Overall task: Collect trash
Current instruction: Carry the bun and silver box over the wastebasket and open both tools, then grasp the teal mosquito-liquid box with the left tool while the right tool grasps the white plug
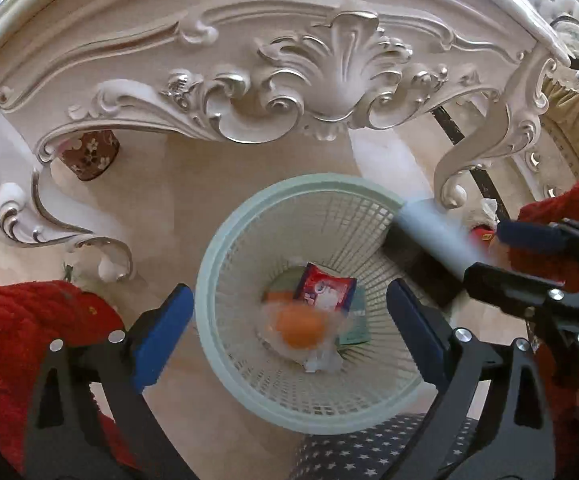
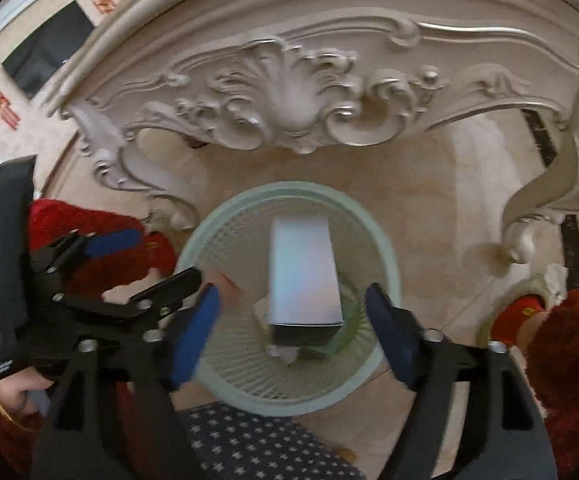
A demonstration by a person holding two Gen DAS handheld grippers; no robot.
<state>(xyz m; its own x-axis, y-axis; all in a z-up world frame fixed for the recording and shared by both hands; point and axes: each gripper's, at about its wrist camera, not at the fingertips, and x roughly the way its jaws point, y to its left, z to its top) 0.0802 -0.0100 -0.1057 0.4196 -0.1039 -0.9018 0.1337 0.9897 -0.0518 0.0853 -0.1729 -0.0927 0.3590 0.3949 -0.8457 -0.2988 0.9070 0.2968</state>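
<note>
Both pairs of jaws stand wide with nothing pressed between the pads — left gripper [image 1: 289, 332] and right gripper [image 2: 293, 328] both point down over the pale green mesh basket [image 1: 225, 240]. Below the left one, a blurred orange ball in clear wrap [image 1: 300, 330] lies over a red-and-white wrapper [image 1: 325, 292]. A grey box [image 2: 303, 276] sits blurred between the right gripper's fingers, untouched. Beyond, the carved white table [image 1: 329, 72] arches over the floor.

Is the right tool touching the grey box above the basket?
Apart. The right wrist view shows the grey box between the open blue pads of the right tool, with clear gaps both sides, over the basket.
</note>
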